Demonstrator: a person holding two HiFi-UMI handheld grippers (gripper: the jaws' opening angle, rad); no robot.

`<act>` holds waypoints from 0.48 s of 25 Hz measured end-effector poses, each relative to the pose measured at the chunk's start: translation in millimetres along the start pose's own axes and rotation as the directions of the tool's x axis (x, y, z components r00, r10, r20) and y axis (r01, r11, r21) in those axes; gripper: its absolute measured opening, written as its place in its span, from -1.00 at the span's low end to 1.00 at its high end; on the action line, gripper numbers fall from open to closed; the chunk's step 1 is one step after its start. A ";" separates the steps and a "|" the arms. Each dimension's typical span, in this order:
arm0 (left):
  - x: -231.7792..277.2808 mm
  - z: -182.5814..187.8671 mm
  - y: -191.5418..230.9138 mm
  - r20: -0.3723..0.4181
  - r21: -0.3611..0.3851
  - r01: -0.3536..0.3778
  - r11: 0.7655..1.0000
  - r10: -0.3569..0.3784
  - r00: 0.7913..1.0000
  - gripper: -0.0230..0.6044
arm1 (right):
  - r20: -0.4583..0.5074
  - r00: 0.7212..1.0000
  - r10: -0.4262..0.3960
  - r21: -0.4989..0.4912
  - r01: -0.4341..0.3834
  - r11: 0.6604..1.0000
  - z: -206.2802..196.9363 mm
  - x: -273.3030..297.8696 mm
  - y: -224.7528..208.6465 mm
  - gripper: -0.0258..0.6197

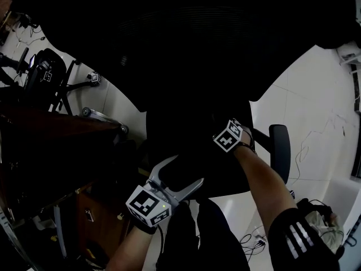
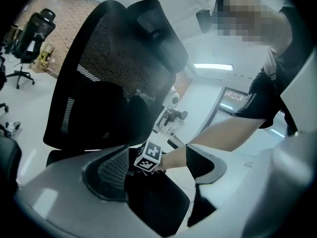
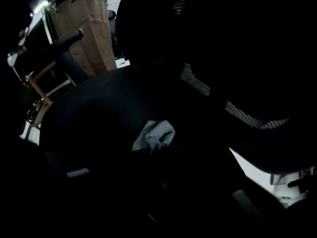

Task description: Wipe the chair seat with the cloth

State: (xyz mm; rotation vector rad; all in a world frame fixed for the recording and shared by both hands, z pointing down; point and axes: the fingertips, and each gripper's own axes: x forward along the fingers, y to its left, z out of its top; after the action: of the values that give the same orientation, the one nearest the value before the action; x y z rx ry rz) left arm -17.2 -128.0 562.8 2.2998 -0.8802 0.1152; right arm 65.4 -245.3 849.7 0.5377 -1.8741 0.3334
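- left gripper (image 1: 183,173) low at the front edge of the chair seat (image 3: 99,113), jaws wide apart, nothing between them
- right gripper (image 1: 225,133) reaches in over the seat, forearm stretched across it
- right gripper view is very dark; its jaws look closed on a bunched grey cloth (image 3: 154,135)
- cloth sits on the seat, near the middle, touching the black fabric
- mesh backrest (image 2: 114,68) upright behind the seat
- armrest (image 1: 280,143) sticks out on the right side, over white floor (image 1: 316,95)

Floor (image 1: 316,89): we see white tiles.
Cables (image 1: 251,240): thin, lying on that floor.
Spare office chair (image 2: 30,31): black, well apart, near a brick wall (image 2: 69,14).
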 end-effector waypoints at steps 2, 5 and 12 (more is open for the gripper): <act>6.5 -0.5 -8.0 -0.006 0.003 0.020 1.000 -0.020 1.000 0.31 | -0.029 0.998 -0.051 0.008 0.051 0.999 -21.1 -11.6 -17.9 -0.77; 11.3 0.5 -15.5 -0.009 0.010 0.030 1.000 -0.030 1.000 0.31 | -0.069 0.992 -0.107 0.037 0.110 0.993 -45.2 -26.7 -40.7 -0.77; -2.8 -2.8 -16.7 -0.015 0.023 0.011 1.000 -0.011 1.000 0.31 | -0.033 0.993 -0.115 0.113 0.118 0.987 -40.6 -41.9 -47.2 -0.77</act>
State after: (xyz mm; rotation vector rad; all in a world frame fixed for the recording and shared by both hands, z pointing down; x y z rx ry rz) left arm -8.5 -115.5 554.9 2.3220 -0.8626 0.1377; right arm 134.7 -258.0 823.8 0.7145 -1.7972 0.3709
